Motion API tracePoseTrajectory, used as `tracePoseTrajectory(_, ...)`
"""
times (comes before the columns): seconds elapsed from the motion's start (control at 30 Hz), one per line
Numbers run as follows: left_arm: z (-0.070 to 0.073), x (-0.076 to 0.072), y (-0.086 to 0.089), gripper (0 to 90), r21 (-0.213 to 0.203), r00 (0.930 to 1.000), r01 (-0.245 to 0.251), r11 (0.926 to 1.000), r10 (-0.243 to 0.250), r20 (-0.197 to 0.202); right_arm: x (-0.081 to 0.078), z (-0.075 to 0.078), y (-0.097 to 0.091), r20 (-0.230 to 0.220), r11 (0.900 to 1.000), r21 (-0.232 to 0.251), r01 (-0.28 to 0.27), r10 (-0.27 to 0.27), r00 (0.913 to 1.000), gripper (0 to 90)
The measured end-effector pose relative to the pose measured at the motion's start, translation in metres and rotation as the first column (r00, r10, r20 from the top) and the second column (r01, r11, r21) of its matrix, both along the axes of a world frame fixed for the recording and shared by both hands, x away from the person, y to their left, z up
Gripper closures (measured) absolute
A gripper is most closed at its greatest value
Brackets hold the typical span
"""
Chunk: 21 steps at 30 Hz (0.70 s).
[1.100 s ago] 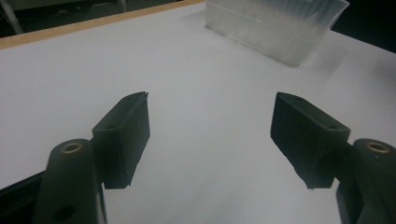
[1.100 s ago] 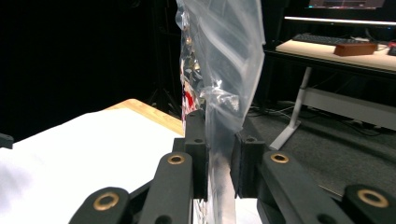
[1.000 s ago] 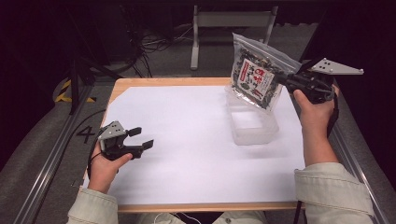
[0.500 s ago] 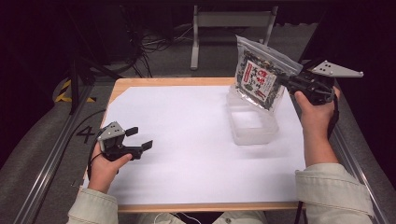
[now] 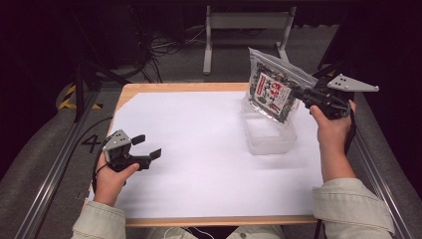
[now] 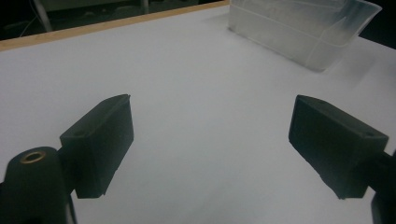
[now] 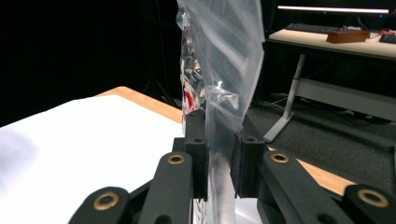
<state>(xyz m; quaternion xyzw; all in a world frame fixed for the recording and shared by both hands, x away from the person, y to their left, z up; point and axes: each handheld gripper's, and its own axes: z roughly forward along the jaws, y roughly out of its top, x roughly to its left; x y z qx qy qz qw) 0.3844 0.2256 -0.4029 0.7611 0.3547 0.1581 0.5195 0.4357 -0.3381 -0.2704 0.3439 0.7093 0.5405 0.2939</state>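
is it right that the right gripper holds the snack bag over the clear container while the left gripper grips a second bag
Not quite: the left gripper grips nothing, its jaws open over bare white table, as the left gripper view shows. The right gripper does hold the snack bag over the clear container.

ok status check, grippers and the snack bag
Right gripper shut on snack bag, above clear tub. Left gripper open, empty. Nothing in the way.

Dark room – grey floor (image 5: 40,164), desk (image 7: 336,42) behind – cables (image 5: 169,45).
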Motion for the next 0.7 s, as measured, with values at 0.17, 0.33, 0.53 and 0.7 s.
tracePoseTrajectory(0.17, -0.001, 0.001, -0.001, 15.0, 0.007, 0.9999, 0.005, 1.0, -0.004, -0.01, 0.001, -0.008, -0.002, -0.02, 1.0, 0.006, 0.001, -0.001, 0.9998, 78.6)
tracePoseTrajectory(0.33, -0.002, 0.001, -0.001, 15.0, 0.006, 0.9998, 0.006, 1.0, -0.006, -0.017, 0.003, -0.018, -0.001, -0.041, 1.0, -0.001, 0.005, -0.005, 0.9992, 78.6)
tracePoseTrajectory(0.53, -0.003, 0.001, 0.0, 14.9, 0.002, 0.9998, 0.006, 1.0, -0.006, -0.02, 0.005, -0.024, -0.005, -0.058, 0.9998, 0.006, 0.017, -0.017, 0.9982, 78.6)
tracePoseTrajectory(0.7, -0.003, 0.001, 0.0, 14.9, 0.006, 0.9997, 0.006, 1.0, -0.006, -0.023, 0.007, -0.034, -0.004, -0.088, 0.9999, -0.004, 0.013, -0.014, 0.996, 78.6)
